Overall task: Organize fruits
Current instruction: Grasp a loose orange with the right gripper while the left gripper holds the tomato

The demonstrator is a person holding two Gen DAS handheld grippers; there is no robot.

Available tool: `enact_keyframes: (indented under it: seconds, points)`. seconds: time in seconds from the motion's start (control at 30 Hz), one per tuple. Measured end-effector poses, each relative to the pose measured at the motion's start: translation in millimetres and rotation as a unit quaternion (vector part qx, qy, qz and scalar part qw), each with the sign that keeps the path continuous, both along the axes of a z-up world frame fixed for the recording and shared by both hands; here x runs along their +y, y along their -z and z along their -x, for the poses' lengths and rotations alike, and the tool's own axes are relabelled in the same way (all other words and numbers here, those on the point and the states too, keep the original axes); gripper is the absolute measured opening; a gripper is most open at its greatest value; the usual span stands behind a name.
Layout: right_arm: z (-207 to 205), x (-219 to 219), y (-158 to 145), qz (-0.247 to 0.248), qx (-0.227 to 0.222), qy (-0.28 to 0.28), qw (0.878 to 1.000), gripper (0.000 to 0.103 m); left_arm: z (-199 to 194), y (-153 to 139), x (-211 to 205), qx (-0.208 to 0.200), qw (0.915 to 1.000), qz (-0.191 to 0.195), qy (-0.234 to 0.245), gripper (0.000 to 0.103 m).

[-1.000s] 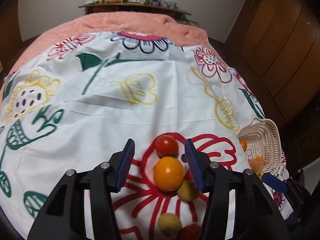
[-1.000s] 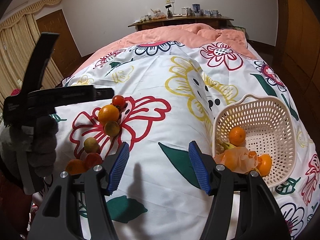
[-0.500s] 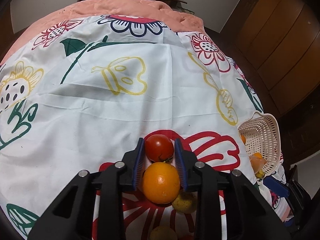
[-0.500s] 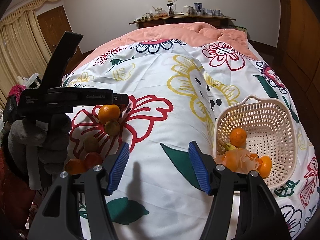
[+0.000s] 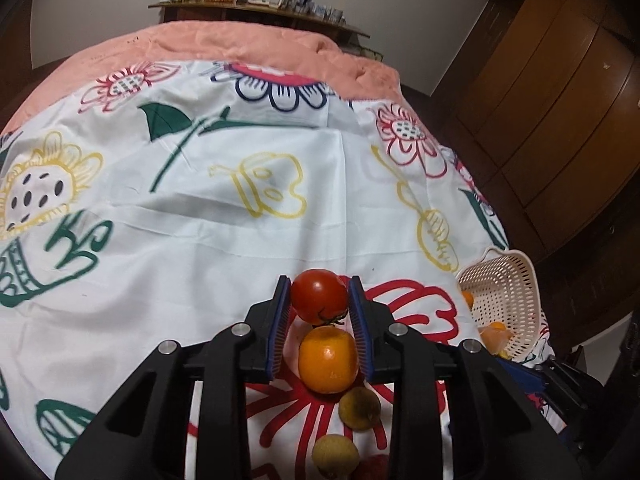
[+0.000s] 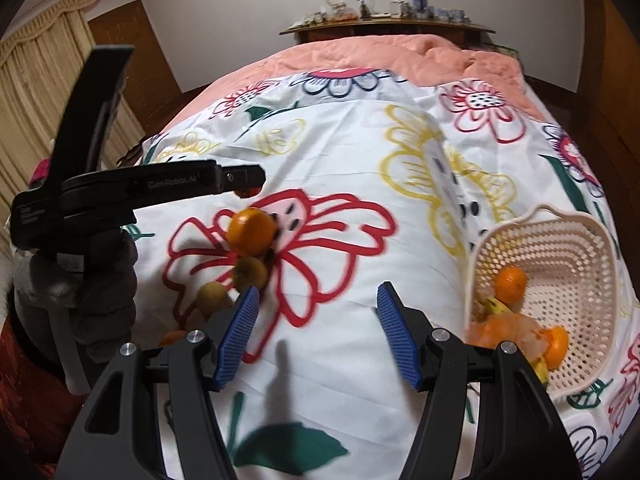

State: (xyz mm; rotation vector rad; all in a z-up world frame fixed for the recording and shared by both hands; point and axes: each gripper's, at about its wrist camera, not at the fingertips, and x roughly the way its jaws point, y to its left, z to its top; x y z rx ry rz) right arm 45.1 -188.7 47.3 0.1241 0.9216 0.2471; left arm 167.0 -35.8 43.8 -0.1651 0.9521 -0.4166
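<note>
The left tongs [image 5: 320,300] clamp a red tomato [image 5: 319,296] between their blue pads, lifted just beyond an orange [image 5: 328,360] on the flowered bed [image 5: 240,240]. The right tongs [image 6: 316,330] gape half-wide, empty, with the white basket [image 6: 576,232] to their right.

Two fisheye cameras, one on each tongs, both looking down along their fingers over the bed toward its head end.

The left view sits close above the fruit pile, with the left tongs [image 5: 319,300] in the foreground and the bed [image 5: 200,240] stretching to the shelf [image 5: 256,4] at the far wall. The right view looks from nearer the bed's right edge, past the right tongs [image 6: 316,304]. Both views share the orange [image 5: 328,360] [image 6: 251,230], the basket [image 5: 516,276] [image 6: 560,224], the flowered bed cover and the shelf; the right view also sees the left tongs from the side.
</note>
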Motion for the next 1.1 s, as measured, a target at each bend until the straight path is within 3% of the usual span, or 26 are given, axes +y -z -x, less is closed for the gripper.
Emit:
enact_keyframes:
  seconds: [0.27,0.4,0.8,1.1]
  points:
    - [-33,33,2,-0.016,0.024,-0.042,0.999,0.062,12,-19,24,-0.030,0.9992,0.000,-0.028,0.030]
    - [-51,45,8,-0.015,0.039,-0.051,0.998,0.062,18,-25,38,-0.054,0.9970,-0.022,-0.051,0.030]
    - [-84,71,27,0.010,0.068,-0.055,0.996,0.062,21,-16,63,-0.071,0.9924,-0.053,-0.086,0.030]
    - [-87,81,31,0.045,0.065,-0.056,0.995,0.048,26,-15,64,-0.077,0.9912,-0.061,-0.088,0.030]
